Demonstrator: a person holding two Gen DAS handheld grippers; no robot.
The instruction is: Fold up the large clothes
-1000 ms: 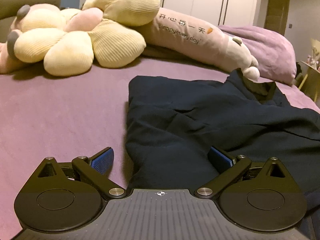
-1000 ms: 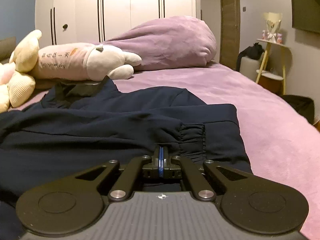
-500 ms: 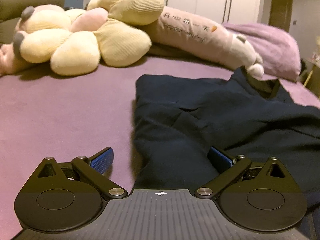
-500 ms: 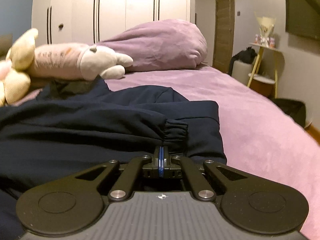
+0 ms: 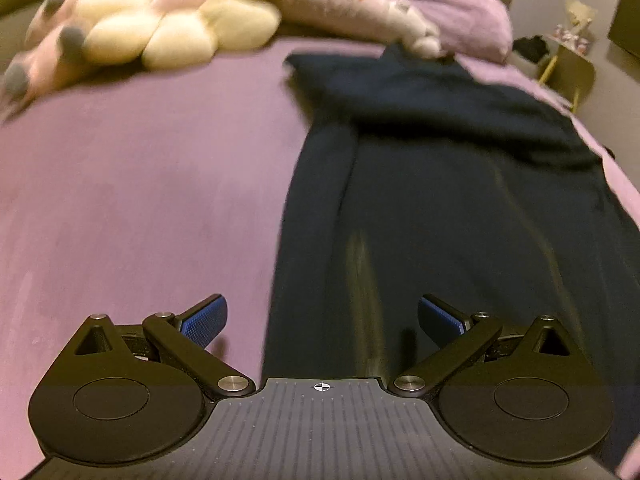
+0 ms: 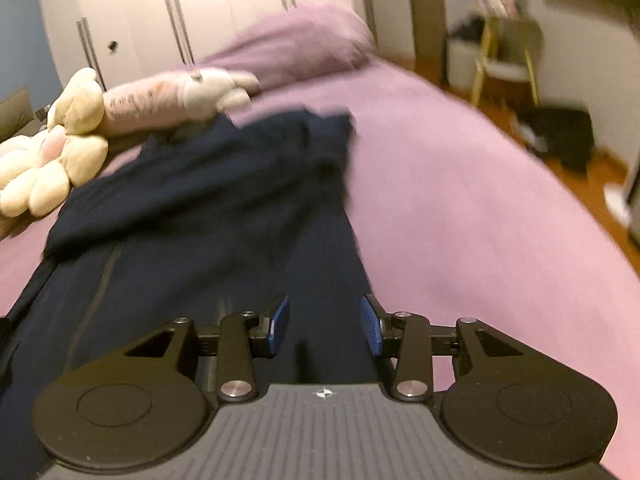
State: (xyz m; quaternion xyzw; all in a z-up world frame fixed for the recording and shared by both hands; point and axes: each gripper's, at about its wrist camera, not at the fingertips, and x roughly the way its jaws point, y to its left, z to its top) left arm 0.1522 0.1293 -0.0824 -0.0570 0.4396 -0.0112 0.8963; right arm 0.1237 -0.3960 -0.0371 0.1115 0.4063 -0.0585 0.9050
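A dark navy garment [image 5: 460,208] lies stretched lengthwise on the purple bed [image 5: 140,184], its far end bunched in folds toward 12 o'clock near the long pink plush pillow [image 6: 160,100]. The left gripper [image 5: 322,320] hangs over the garment's near left edge, jaws spread wide and empty. The right gripper [image 6: 324,324] sits above the garment's near right edge, jaws parted moderately, nothing between them. Yellow flower plush [image 5: 180,28] rests at 11 o'clock.

bare bedspread [image 5: 140,184] left, plush toys [image 5: 168,28] beyond
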